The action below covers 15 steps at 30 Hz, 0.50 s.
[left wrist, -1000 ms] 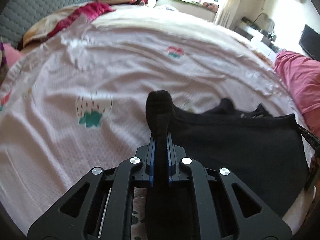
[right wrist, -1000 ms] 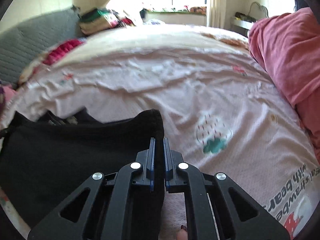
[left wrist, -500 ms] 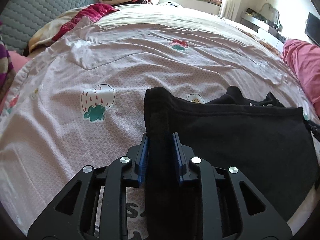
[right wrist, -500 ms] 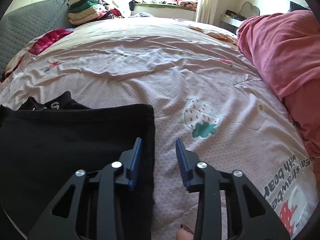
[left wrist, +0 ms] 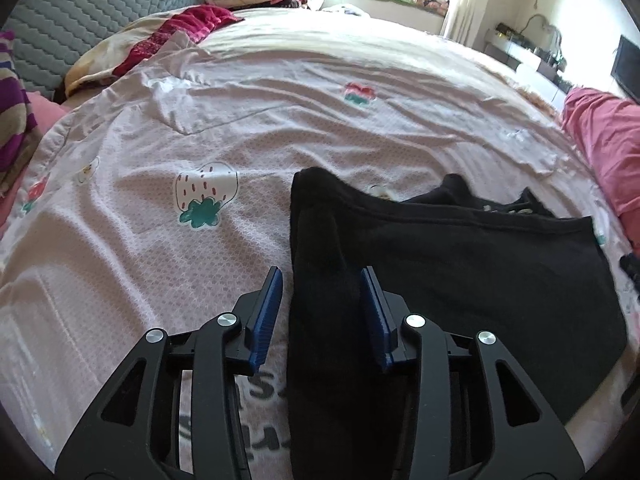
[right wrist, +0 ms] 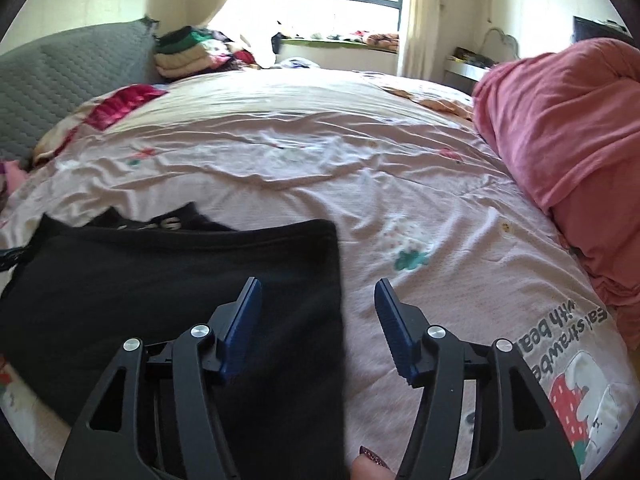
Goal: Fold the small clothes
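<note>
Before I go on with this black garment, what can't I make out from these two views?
- Left wrist: black garment near hem, hidden behind left gripper, jaws opening.
- Right wrist: its left side, cut off by the edge; right gripper opening.
- Print half covered by fold.

Lower right of the right wrist view: the pink bedsheet carries dark printed lettering that appears upside down from this camera. Turned round, the lower line reads "Eat strawbe…", cut off by the frame edge, and the line above it reads "with bea…", also cut off. It stands just above a printed strawberry cartoon.

Middle left of the same view: the black garment shows pale letters at its far edge, mostly folded under; only an "S" can be made out.

Bottom centre of the left wrist view: large grey letters on the sheet, partly covered; "S" is legible, the rest not.
</note>
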Each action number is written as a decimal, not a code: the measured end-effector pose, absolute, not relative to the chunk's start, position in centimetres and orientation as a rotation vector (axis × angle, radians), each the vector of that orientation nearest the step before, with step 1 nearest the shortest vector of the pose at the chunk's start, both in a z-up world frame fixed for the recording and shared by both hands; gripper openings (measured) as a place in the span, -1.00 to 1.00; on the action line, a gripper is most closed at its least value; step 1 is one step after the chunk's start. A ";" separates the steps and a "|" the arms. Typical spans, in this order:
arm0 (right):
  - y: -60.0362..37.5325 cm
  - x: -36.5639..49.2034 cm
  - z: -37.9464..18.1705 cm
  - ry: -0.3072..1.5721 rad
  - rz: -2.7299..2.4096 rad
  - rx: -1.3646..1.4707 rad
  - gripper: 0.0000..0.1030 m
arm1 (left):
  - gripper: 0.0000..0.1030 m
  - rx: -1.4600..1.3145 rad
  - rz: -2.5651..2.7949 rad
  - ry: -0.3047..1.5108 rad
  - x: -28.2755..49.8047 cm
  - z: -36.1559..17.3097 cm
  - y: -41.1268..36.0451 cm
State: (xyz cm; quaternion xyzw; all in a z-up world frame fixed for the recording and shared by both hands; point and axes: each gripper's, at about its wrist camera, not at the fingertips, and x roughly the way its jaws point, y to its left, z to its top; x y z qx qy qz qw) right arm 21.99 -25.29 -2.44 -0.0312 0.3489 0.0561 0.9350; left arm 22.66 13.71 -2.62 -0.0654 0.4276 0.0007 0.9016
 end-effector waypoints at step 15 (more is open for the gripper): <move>-21.5 17.8 -3.8 0.806 0.270 -0.038 0.32 | -0.15 -0.157 -0.059 0.886 17.3 -1.5 12.7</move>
